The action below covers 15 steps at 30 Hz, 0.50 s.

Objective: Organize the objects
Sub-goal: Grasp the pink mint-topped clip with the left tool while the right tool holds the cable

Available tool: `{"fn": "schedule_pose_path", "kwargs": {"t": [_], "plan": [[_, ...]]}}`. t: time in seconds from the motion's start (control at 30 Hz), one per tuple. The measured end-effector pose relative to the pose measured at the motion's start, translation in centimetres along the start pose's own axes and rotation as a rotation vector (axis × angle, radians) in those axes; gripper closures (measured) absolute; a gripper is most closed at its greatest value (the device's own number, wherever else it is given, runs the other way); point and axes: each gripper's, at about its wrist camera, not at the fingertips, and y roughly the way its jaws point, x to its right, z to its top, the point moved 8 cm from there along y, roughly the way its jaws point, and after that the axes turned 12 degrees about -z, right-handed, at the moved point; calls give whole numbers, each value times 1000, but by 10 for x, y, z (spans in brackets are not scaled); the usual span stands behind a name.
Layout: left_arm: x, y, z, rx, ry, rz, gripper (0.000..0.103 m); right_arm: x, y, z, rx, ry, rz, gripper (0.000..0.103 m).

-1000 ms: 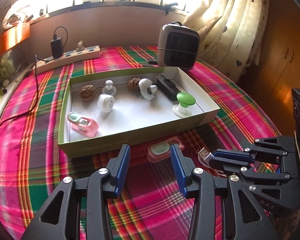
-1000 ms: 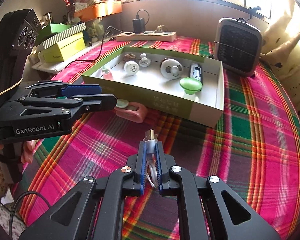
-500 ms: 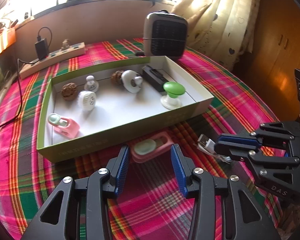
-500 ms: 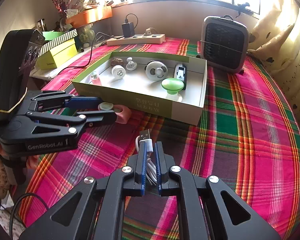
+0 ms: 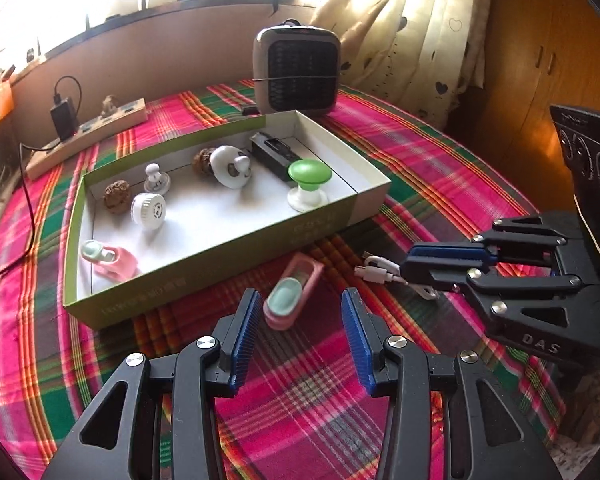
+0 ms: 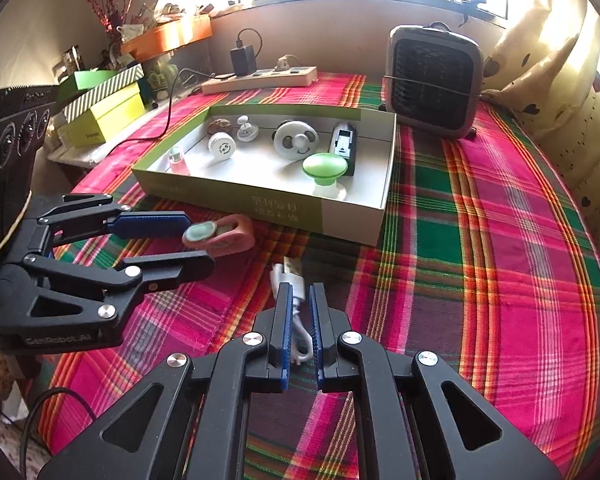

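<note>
Plaid-covered table [image 6: 480, 240], green box [image 5: 204, 264], heater [image 5: 296, 74], power strip [image 5: 88, 136], pink clip [image 5: 292, 296], white cable [image 5: 380, 270]

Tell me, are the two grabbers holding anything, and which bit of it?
The right gripper pinches the white USB cable on its coiled cord, plug poking forward. The left gripper is open around the pink clip, holding nothing.

Woven plaid cloth, matt cardboard, glossy plastic.

The tablecloth [image 5: 440, 168] is woven plaid fabric, matt, with a slightly rough weave. The box [image 5: 204, 268] looks like smooth cardboard, matt green outside, white inside. The pink clip [image 5: 290, 296] and the green knob [image 5: 310, 174] are smooth, slightly glossy plastic. The white cable [image 6: 296, 280] has a satin plastic sheath and a shiny metal plug. Each claw, left [image 5: 300, 312] and right [image 6: 300, 304], is matt black plastic with ribbed blue pads [image 5: 246, 328] and bright metal screws. The heater [image 6: 434, 80] has a satin shell.
</note>
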Motion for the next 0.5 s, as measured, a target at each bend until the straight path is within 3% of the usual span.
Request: {"fn": "schedule_pose_path", "kwargs": {"t": [0.2,0.5], "plan": [[-6,5,4,-13,-3,19,62,0,-4,2,13,20,43,63],[-13,17,1,-48,-10,44,62,-9,11,-1,-22,-62,-16,63]]}}
